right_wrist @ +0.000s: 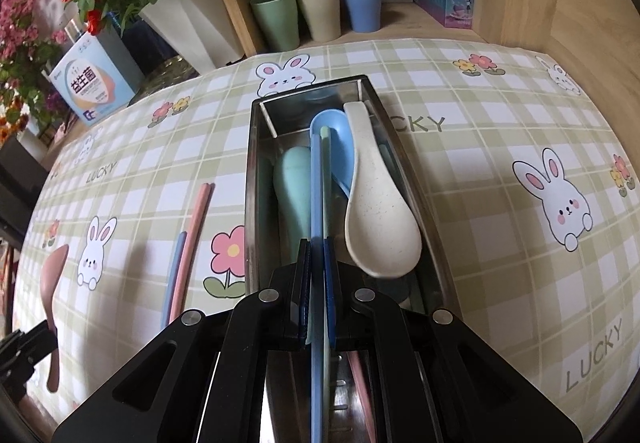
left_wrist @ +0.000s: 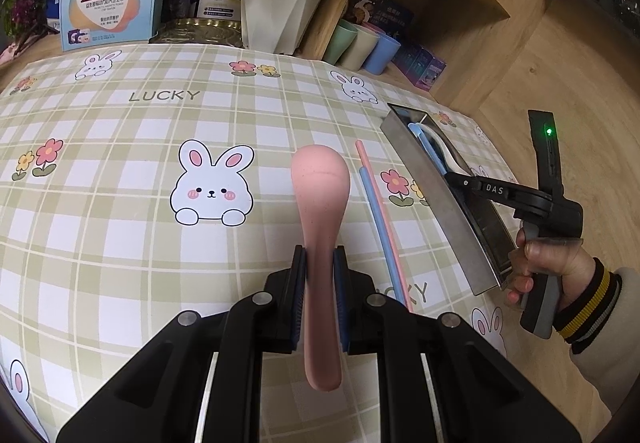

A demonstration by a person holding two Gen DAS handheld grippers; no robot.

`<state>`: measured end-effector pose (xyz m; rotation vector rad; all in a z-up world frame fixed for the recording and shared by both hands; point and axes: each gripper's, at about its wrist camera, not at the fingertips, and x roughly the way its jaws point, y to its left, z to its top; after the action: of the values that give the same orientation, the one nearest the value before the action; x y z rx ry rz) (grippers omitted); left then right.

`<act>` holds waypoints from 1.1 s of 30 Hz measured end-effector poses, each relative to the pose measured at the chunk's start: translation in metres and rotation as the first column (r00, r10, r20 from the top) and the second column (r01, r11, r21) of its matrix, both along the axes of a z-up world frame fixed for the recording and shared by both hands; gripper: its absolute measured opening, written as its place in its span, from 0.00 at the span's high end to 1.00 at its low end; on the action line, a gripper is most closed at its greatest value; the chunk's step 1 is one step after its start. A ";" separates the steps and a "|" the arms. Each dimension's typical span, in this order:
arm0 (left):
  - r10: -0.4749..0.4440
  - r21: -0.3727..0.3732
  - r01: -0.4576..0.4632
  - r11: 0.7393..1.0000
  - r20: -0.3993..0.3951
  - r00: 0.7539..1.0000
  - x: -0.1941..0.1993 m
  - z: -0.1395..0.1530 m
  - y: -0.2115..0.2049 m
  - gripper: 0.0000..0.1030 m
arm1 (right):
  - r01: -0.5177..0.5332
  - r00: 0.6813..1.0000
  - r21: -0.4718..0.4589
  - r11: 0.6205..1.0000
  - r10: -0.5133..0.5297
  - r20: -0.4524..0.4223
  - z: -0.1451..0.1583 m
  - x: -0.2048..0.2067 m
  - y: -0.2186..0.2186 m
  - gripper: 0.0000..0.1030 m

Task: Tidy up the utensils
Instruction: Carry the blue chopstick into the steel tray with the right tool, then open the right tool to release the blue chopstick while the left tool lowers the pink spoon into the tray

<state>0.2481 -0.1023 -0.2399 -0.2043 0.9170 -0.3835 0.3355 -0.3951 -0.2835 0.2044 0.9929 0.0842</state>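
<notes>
My left gripper [left_wrist: 320,267] is shut on the handle of a pink spoon [left_wrist: 320,179], whose bowl points away over the tablecloth. In the right wrist view the same pink spoon [right_wrist: 54,283] shows at the far left. My right gripper [right_wrist: 318,255] is shut on a blue chopstick [right_wrist: 317,195], with a pale green chopstick pressed beside it, over a long metal tray [right_wrist: 253,163]. In the tray lie a white spoon [right_wrist: 380,223], a blue spoon [right_wrist: 340,135] and a green spoon [right_wrist: 292,183]. In the left wrist view the right gripper [left_wrist: 452,175] reaches into the tray [left_wrist: 432,199].
A pink and a blue chopstick [left_wrist: 380,219] lie on the cloth between spoon and tray, also visible as chopsticks [right_wrist: 188,235] left of the tray. A person's hand [left_wrist: 552,259] holds the right gripper. Three cups [right_wrist: 316,11], boxes and a white flower pot [left_wrist: 280,11] stand at the back.
</notes>
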 end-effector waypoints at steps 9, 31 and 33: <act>-0.024 0.006 0.024 1.000 -0.011 1.000 0.002 0.006 -0.011 0.87 | -0.002 1.000 0.069 0.998 0.000 0.019 0.012 -0.018 -0.012 0.92; -0.142 0.013 0.144 0.989 -0.098 0.985 0.086 0.019 -0.143 0.87 | 0.033 0.992 0.152 0.988 -0.052 0.119 0.049 -0.049 -0.072 0.59; -0.144 0.033 0.149 0.988 -0.130 0.981 0.099 0.015 -0.158 0.87 | 0.042 0.991 0.164 0.986 -0.062 0.120 0.048 -0.050 -0.077 0.59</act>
<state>0.3470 -0.2605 -0.2246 -0.1234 1.0688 -0.4913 0.2857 -0.4723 -0.2357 0.3693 0.8562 0.1287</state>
